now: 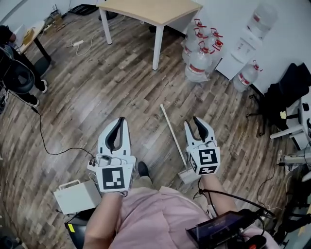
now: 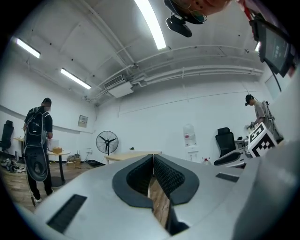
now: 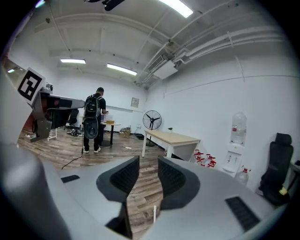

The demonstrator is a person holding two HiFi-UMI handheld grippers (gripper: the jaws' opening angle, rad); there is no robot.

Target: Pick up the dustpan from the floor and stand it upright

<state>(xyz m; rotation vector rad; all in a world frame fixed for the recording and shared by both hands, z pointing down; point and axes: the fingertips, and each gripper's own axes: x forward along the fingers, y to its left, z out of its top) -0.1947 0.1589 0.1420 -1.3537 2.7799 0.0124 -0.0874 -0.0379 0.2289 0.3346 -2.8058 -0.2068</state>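
The dustpan [image 1: 186,175] lies flat on the wooden floor just in front of my feet, its long pale handle [image 1: 172,132] running away from me. In the right gripper view only the handle's end [image 3: 154,213] shows, low between the jaws. My right gripper [image 1: 197,120] hovers above and just right of the handle, its jaws a little apart and empty [image 3: 148,161]. My left gripper [image 1: 121,119] is held left of the handle, well clear of it, with its jaw tips touching and nothing between them [image 2: 152,157].
A light wooden table [image 1: 146,12] stands ahead, with several water bottles [image 1: 199,63] and a water dispenser [image 1: 243,48] to its right. A person with a backpack [image 1: 19,73] stands far left. A black cable [image 1: 48,141] and a white box [image 1: 75,197] lie at lower left.
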